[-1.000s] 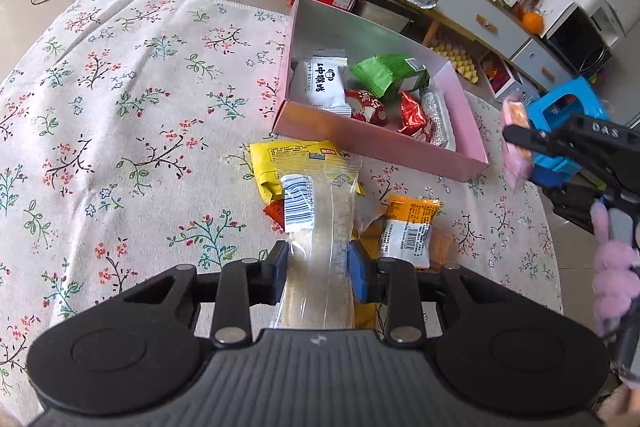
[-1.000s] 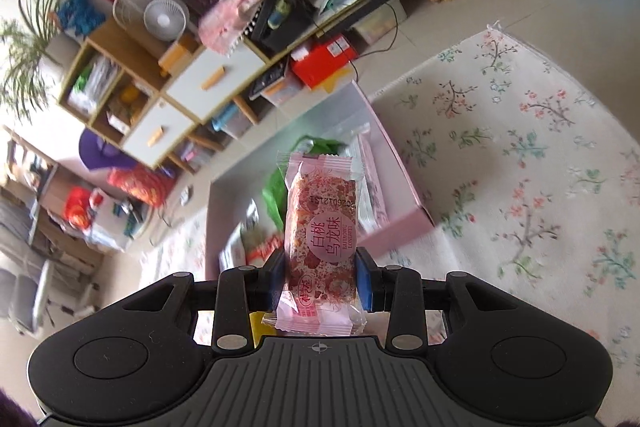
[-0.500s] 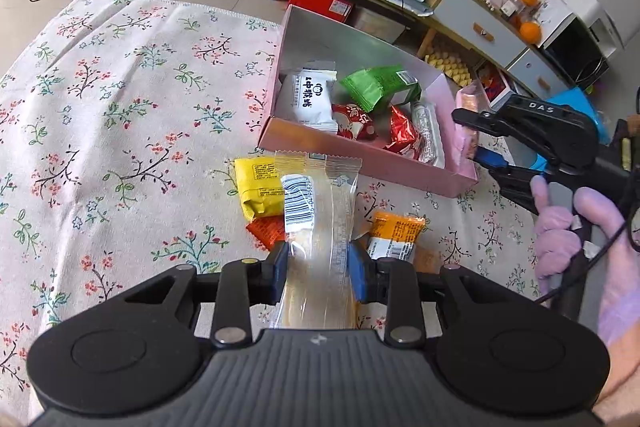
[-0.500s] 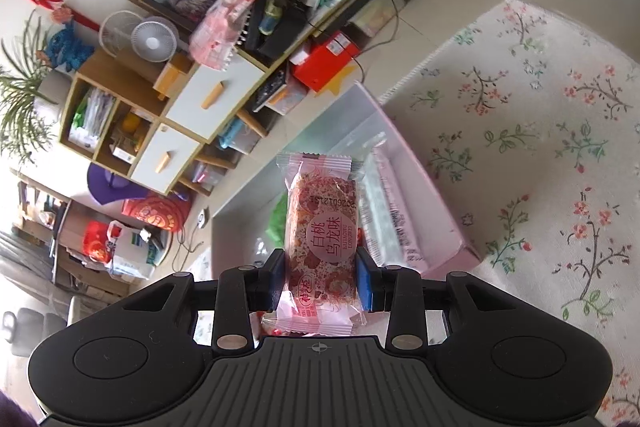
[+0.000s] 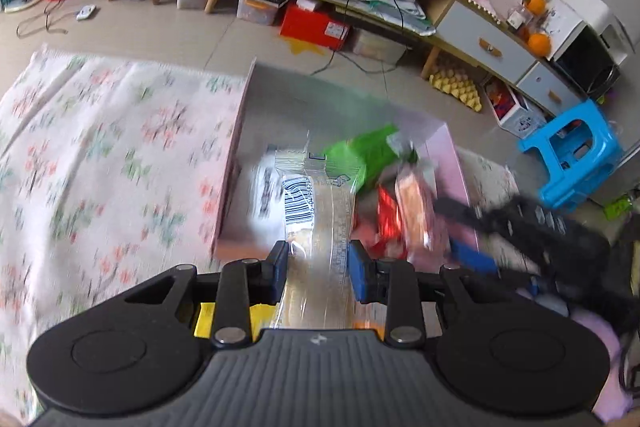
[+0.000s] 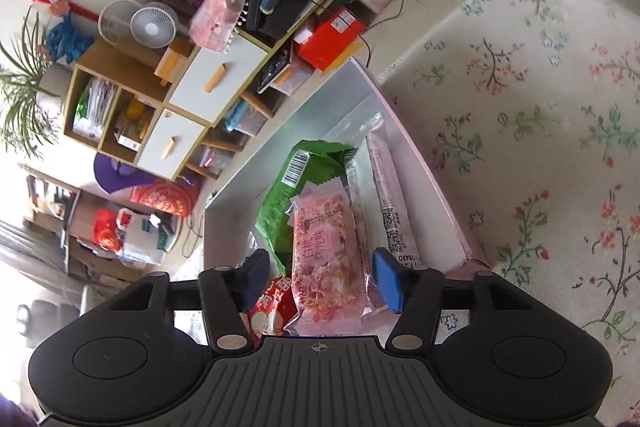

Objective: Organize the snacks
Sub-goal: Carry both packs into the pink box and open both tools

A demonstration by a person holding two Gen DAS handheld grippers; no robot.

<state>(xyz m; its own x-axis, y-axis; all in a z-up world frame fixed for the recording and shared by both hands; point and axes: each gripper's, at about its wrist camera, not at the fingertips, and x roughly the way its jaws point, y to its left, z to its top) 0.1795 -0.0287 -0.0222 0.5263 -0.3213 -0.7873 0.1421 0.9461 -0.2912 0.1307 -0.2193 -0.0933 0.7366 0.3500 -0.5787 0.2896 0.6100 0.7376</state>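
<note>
My right gripper (image 6: 320,277) is spread wide, the pink bar (image 6: 326,251) loose between its fingers over the box (image 6: 424,183). My left gripper (image 5: 319,267) pinches the clear pack (image 5: 320,223). I'd carry it past the wall, then release low.

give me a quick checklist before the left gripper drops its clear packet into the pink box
1. Left gripper shut on the clear plastic barcode packet: ok.
2. Packet's front end over the pink cardboard box: ok, though the view is blurred.
3. Right gripper open, pink speckled snack bar released among the box's snacks: ok.
4. Right gripper clear of the drop path: not ok, it sits close beside the packet.
5. Free floor space in the box: cannot tell; green wrapper and long pale sachet fill this end.
</note>
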